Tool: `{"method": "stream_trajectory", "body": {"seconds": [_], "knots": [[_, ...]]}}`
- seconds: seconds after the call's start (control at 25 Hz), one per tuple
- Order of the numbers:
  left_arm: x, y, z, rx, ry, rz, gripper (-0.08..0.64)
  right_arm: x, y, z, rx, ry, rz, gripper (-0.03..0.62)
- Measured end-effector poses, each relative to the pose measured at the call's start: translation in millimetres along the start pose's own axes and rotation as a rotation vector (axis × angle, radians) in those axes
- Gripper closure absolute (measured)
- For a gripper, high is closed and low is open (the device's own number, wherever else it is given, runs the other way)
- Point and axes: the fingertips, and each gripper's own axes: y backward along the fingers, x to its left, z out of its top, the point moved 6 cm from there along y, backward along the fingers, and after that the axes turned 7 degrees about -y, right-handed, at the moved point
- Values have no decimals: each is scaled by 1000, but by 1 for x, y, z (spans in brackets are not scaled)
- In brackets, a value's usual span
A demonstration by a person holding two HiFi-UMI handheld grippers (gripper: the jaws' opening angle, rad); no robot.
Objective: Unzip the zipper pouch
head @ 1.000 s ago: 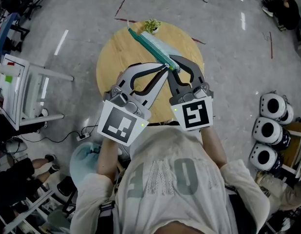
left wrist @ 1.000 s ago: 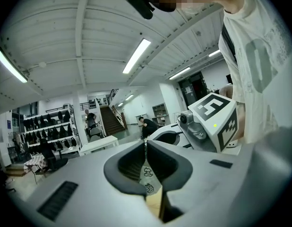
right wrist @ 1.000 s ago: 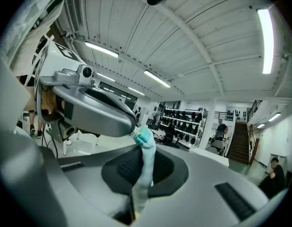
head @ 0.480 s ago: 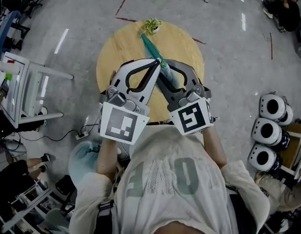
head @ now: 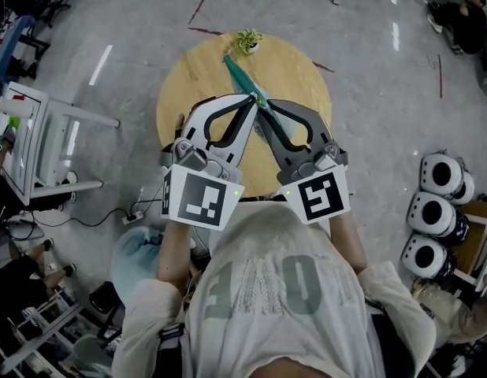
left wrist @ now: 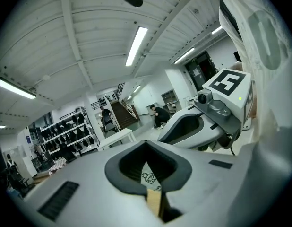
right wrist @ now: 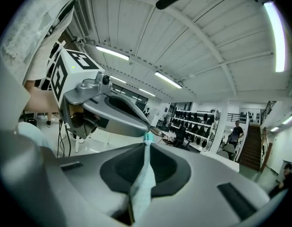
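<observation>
As left gripper [head: 254,98] pinches pouch [head: 239,72] over wooden table [head: 195,75] (grey floor [head: 377,61]), right gripper [head: 262,105] opening round it

Over the round table [head: 192,81], the near end of the zipper pouch [head: 239,73] hides behind the left gripper [head: 254,98] and right gripper [head: 264,105]; its slider is too small to tell.

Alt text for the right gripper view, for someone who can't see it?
The right gripper pinches the teal pouch between its jaws, which have just been easing open. The left gripper reaches in from the left, its tip at the pouch's top.
</observation>
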Motion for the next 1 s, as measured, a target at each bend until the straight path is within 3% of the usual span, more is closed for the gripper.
{"method": "stream_trajectory", "body": {"seconds": [0.12,0.4,0.6,0.84,1.0], "knots": [[-1,-2,-1,2,13,-1,534,-3,2,0,0,-3,-11,557],[9,-4,-17,37,73,23,534,-4,7,2,-38,-27,7,560],[14,-6,-26,72,66,42,534,-2,11,3,-49,-37,24,560],[23,-6,-40,119,81,72,534,-5,23,9,-147,-147,6,560],[33,-5,-50,153,94,101,534,-7,29,12,-161,-174,10,560]]}}
